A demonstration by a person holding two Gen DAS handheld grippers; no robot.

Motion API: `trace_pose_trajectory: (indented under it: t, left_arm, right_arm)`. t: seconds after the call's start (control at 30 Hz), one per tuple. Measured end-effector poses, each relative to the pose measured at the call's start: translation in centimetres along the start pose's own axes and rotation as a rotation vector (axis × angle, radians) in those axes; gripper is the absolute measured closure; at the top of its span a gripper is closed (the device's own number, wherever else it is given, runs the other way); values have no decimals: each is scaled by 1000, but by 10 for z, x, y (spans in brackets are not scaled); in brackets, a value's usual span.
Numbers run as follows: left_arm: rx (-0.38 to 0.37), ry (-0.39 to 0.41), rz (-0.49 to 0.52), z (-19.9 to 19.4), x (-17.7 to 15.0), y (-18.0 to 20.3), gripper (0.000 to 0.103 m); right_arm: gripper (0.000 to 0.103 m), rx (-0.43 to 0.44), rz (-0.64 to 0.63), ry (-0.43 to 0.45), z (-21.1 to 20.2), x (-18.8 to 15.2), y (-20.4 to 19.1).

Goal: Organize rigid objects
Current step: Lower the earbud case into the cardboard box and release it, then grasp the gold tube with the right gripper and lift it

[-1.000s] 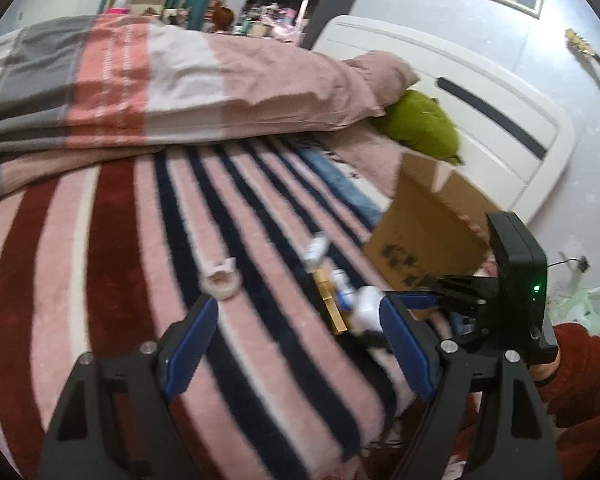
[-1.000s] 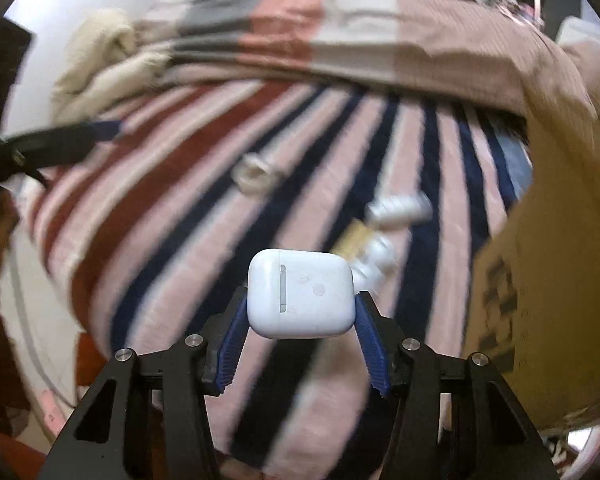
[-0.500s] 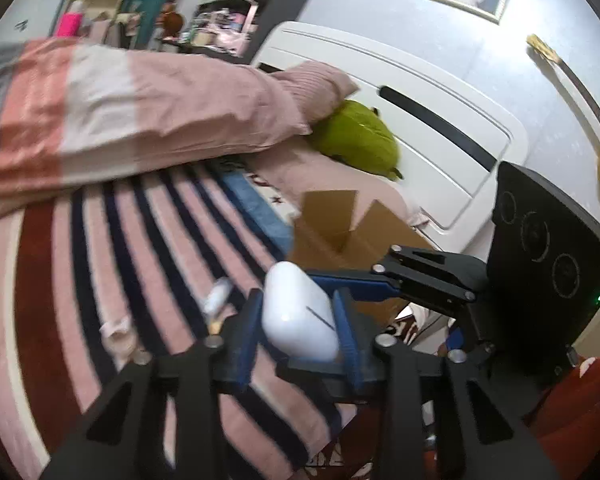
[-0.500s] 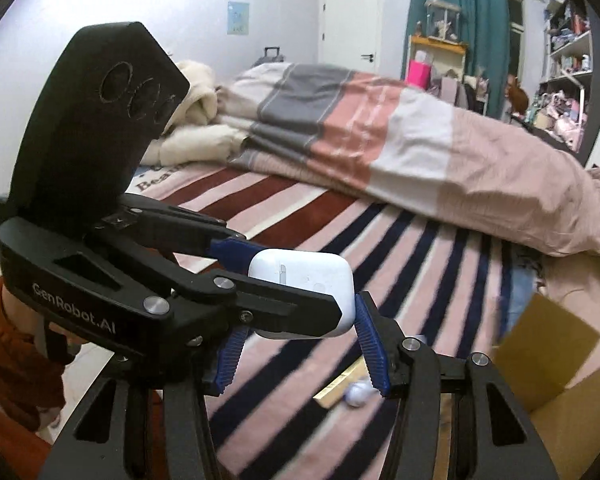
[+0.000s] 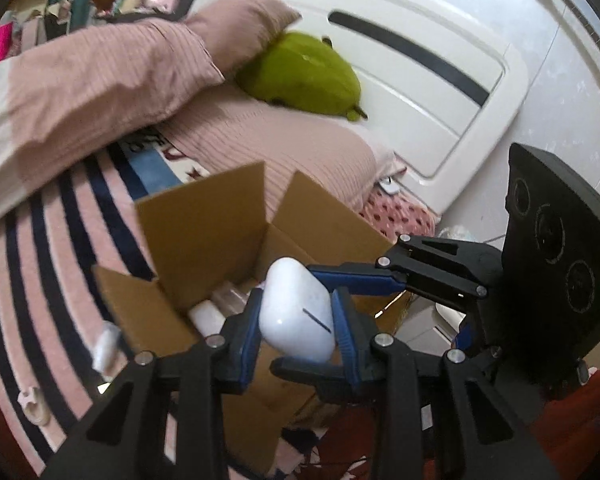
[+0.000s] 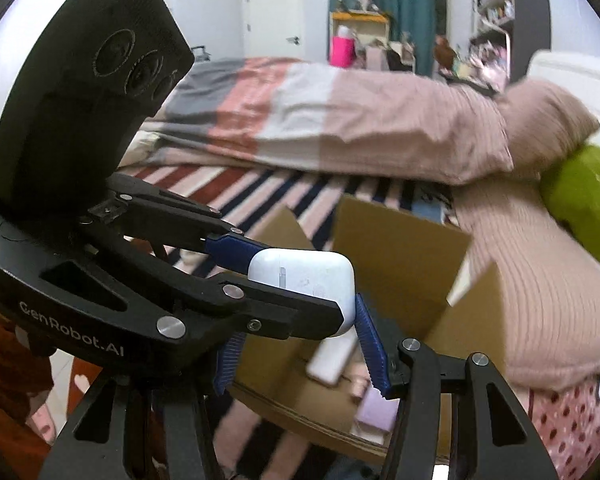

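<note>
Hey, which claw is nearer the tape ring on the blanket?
Left. The left claw sits right of the tape ring; the right claw reaches in from farther right.

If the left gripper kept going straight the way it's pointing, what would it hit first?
Probably the open cardboard box. The left gripper, shut on the white earbud case, points toward the box's opening; depth is hard to judge.

Items inside the cardboard box (image 6: 400,256) are blurred beyond telling
</note>
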State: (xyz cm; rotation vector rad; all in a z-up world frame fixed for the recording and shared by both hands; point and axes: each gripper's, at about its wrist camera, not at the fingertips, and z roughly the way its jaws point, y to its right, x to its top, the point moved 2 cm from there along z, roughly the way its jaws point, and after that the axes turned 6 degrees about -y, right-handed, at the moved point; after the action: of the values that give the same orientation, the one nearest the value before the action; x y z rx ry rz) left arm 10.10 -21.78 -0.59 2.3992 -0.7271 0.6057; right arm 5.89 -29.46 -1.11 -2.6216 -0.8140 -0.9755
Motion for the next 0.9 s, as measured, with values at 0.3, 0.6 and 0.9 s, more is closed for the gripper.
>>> trace_pose_trajectory:
  t: [0.3,0.6,0.9]
  left_arm:
    - [13,-56,-2,22,6,6,61]
    - [89,52,-8,-24,-1,-5,27]
    - [229,199,-84,-114,-50,-44,24]
  right_arm:
    - [55,41,32,-63,5,-10,15]
    - [49,3,5,-65,-1,-6,1]
    - [47,-1,-63,-48,-4,16,-47]
